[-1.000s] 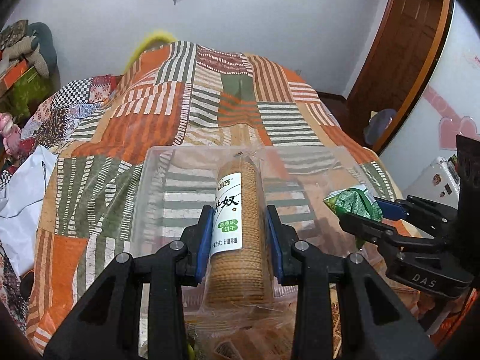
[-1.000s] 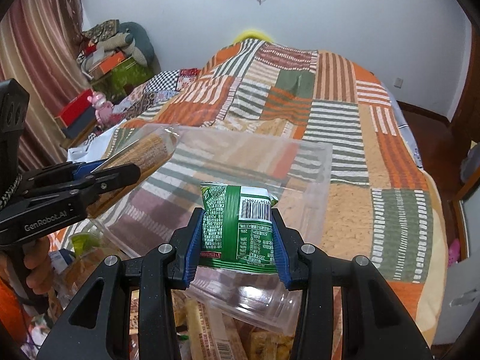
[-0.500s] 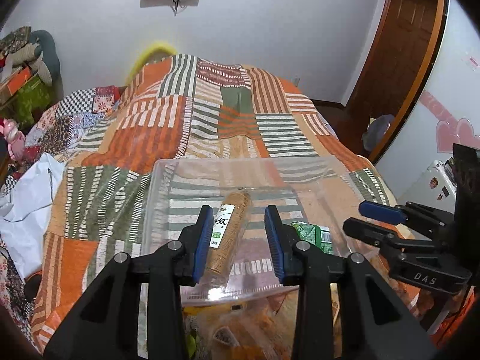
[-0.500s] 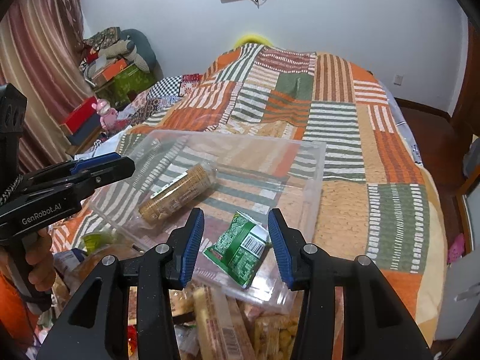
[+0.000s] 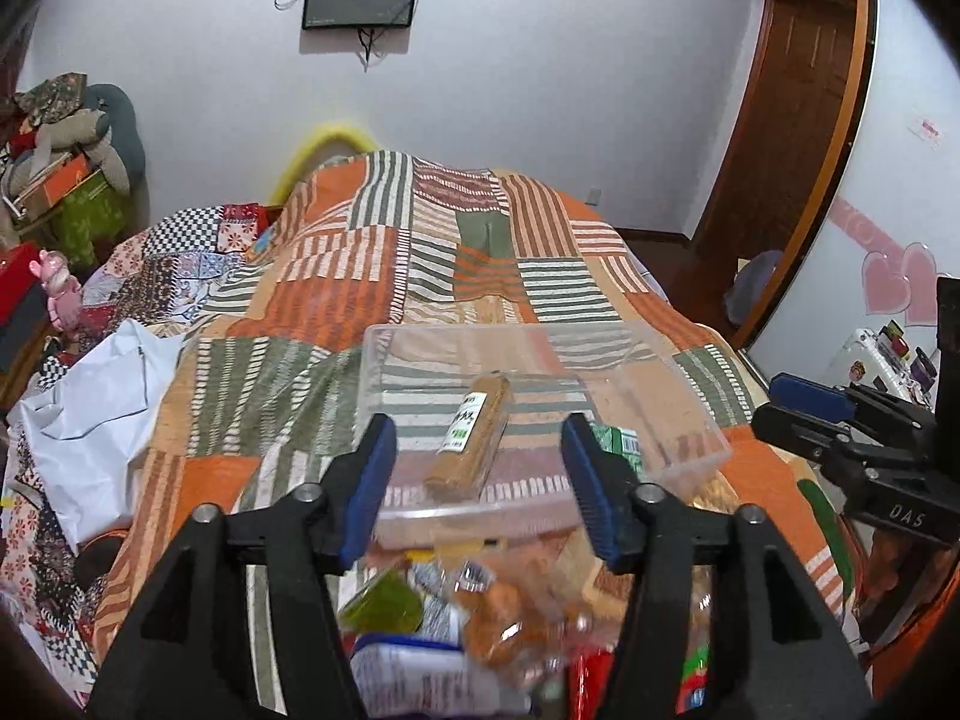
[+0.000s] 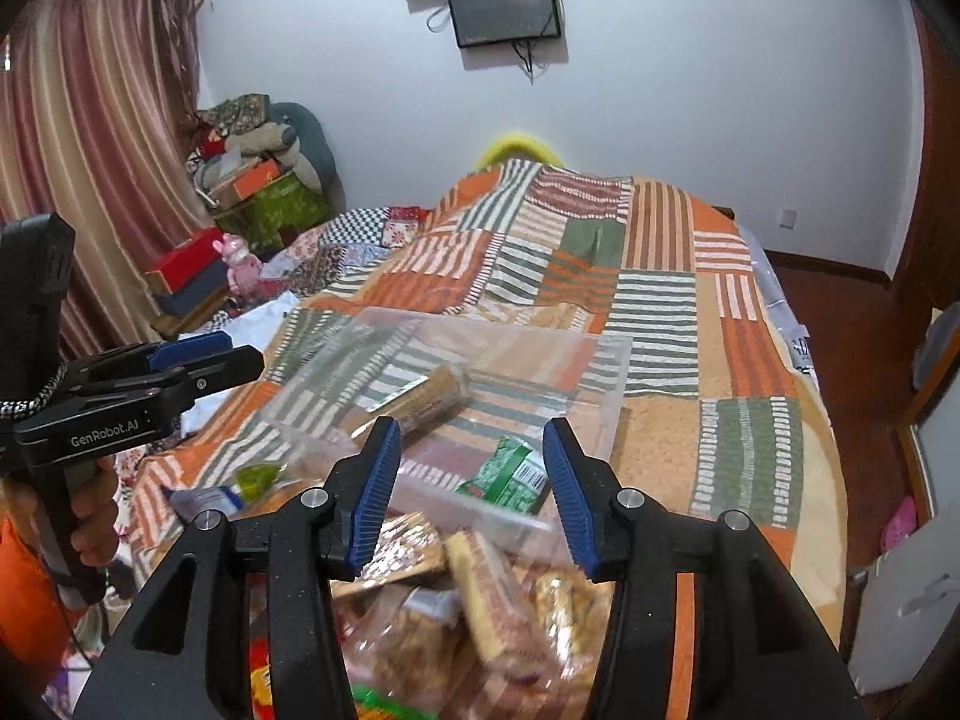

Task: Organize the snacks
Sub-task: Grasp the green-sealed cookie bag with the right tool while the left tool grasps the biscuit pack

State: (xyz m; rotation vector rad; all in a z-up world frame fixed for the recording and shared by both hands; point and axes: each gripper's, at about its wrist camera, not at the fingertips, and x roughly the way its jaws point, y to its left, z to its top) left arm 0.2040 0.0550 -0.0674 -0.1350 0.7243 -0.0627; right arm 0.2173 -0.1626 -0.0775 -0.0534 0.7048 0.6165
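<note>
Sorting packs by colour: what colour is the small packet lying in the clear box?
Green, with a white barcode patch; the small packet shows best in the right wrist view.

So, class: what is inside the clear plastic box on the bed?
Inside the clear plastic box lie a brown biscuit roll and a green snack packet, apart from each other. The box's near edge is partly hidden behind the snack pile.

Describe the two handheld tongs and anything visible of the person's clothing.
Both tongs are matte black plastic with ribbed blue pads and silver screw heads. The left tongs read "GenRobot.AI" in white on the side, with a braided black-and-white cord. The right tongs carry white "DAS" lettering. An orange garment shows beside the left handle.
</note>
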